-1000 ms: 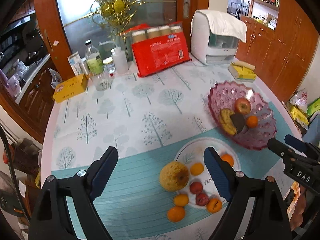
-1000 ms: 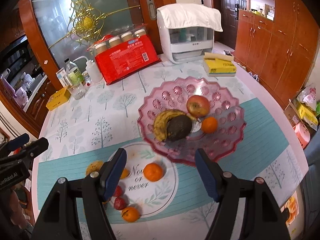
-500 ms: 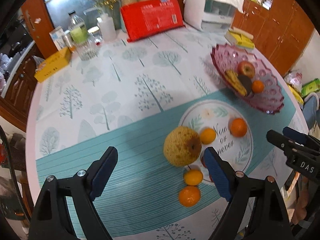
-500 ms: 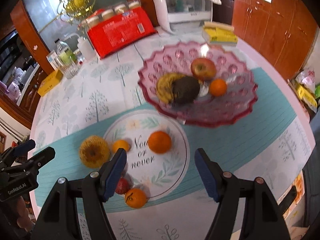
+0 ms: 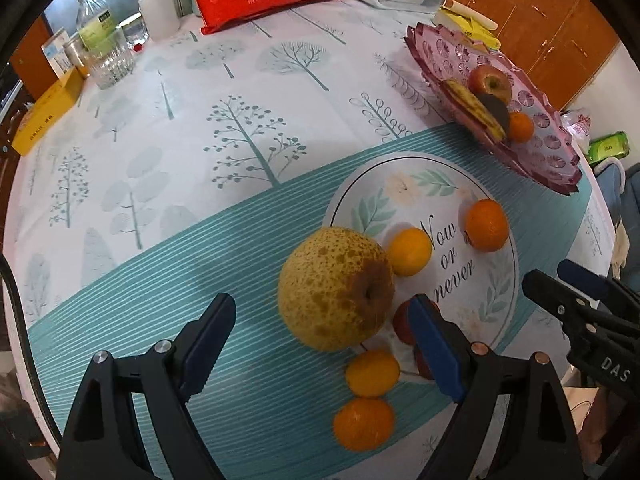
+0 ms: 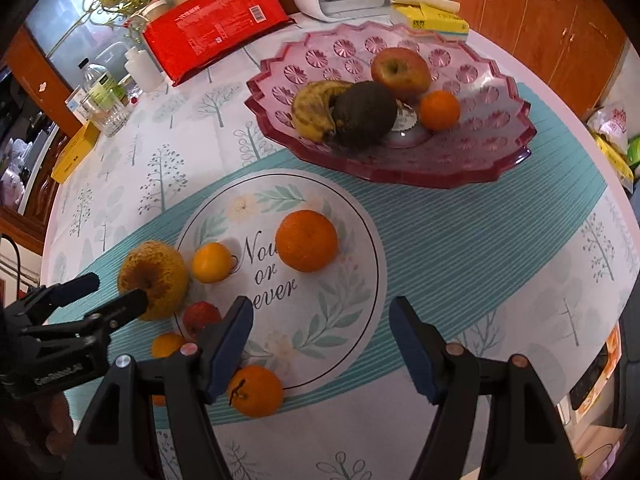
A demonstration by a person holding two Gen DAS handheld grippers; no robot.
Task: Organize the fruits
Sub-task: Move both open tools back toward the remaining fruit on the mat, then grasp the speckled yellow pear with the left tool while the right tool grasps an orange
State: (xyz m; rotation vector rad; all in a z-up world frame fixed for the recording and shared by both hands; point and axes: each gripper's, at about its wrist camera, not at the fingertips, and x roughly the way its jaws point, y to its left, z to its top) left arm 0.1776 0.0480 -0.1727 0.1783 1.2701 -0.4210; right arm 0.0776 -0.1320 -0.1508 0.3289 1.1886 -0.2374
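walls: wooden cabinets | door: frosted glass; table: tree-print cloth

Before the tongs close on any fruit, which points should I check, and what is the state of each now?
1. Left tongs open, nothing held: ok.
2. Right tongs open, nothing held: ok.
3. Big yellow pear between the left tongs' fingers: ok by the left wrist view; depth cannot tell.
4. Large orange ahead of the right tongs, untouched: ok.
5. Pink bowl has free room for more fruit: ok.
6. Small red fruit close beside the pear, might be bumped: not ok.
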